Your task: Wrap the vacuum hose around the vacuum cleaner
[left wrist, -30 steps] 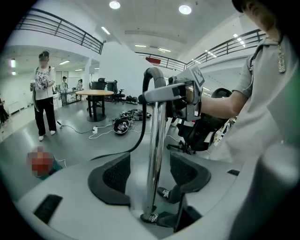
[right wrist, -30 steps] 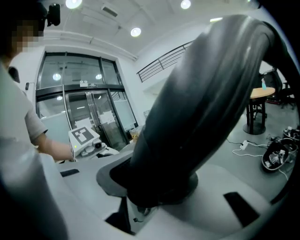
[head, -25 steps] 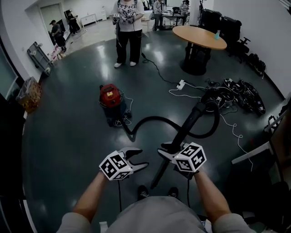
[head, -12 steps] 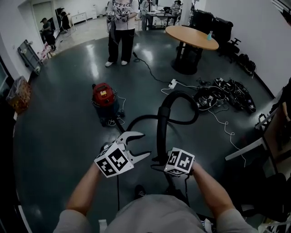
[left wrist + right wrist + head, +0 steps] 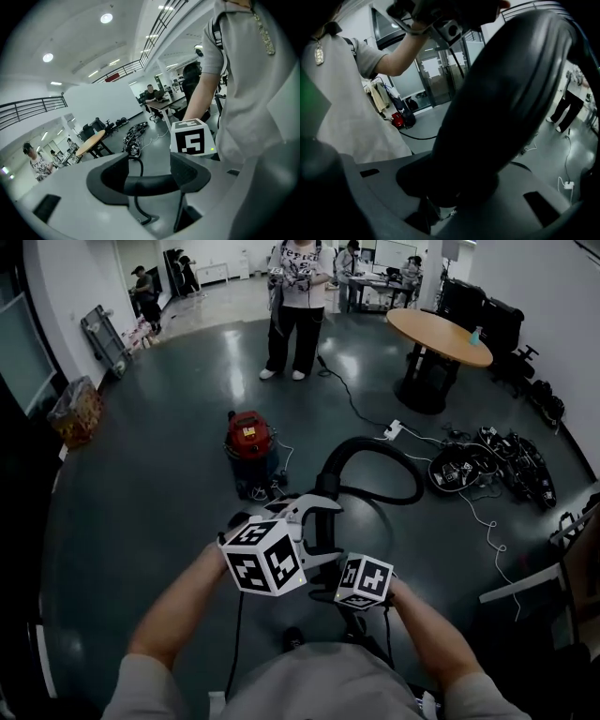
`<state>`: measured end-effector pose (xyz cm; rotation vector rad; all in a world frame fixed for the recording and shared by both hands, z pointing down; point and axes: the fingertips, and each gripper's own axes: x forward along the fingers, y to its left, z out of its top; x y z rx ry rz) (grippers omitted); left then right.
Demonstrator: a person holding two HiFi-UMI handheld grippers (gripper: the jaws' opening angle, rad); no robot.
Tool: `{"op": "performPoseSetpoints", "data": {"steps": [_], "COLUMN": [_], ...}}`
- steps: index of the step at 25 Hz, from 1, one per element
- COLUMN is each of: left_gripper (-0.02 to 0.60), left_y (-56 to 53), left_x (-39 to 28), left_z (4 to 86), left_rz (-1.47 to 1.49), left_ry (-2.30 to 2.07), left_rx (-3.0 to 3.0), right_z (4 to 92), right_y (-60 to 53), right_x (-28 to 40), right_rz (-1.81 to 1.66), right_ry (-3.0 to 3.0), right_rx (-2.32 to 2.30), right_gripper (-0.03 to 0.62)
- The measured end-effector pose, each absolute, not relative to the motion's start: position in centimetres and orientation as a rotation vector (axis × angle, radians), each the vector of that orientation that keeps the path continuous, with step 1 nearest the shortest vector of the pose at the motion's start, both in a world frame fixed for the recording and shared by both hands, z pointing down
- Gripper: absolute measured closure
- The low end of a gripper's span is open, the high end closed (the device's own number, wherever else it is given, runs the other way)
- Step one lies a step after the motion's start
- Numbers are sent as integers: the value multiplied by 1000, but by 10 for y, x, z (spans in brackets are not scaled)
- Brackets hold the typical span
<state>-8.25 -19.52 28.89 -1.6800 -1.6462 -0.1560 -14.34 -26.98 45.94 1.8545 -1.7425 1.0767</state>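
The red vacuum cleaner (image 5: pixel 251 439) stands on the dark floor ahead, and is also small in the right gripper view (image 5: pixel 398 119). Its black hose (image 5: pixel 375 448) leaves the base, arches up in a loop and comes back toward me. My right gripper (image 5: pixel 459 183) is shut on the thick end of the hose (image 5: pixel 501 93); in the head view only its marker cube (image 5: pixel 364 580) shows. My left gripper (image 5: pixel 330 531) is raised just left of it with its jaws wide apart. The hose (image 5: pixel 150 183) crosses the gap between them, and the pads do not press on it.
A person (image 5: pixel 293 296) stands behind the vacuum. A round wooden table (image 5: pixel 439 326) is at the back right. A power strip (image 5: pixel 394 426) with a white cable and a heap of black gear (image 5: pixel 497 463) lie right of the hose. A box (image 5: pixel 75 409) sits by the left wall.
My left gripper has risen, rolled and come onto the hose beside the right one. The right gripper pulled the hose end in toward me, and the hose now stands in an upright loop.
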Motion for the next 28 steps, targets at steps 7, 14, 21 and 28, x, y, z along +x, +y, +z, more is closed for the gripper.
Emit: {"op": "performPoseSetpoints", "data": {"steps": [7,14,21,28], "left_gripper": [311,313,339,354], "left_y": [-161,-157,-156,-142], "left_x": [-60,-48,-52,-55], "left_z": [314,338,345,355], "left_rz": [-363,-547,-642,-675], "left_ry": [-1551,-1432,-1384,-1359], "left_rx": [-1699,-1757,-1821,-1836], "right_z": [462,468,473,484], "right_y": [-256,-232,-217,-195], "right_x": [-160,-166,-174,-179], "right_rz": [980,936,879,869], "right_ry": [-1893,-1968,-2030,-2079], "right_rx": [1690,1616,1574,1480], "right_gripper": [476,476,476,476]}}
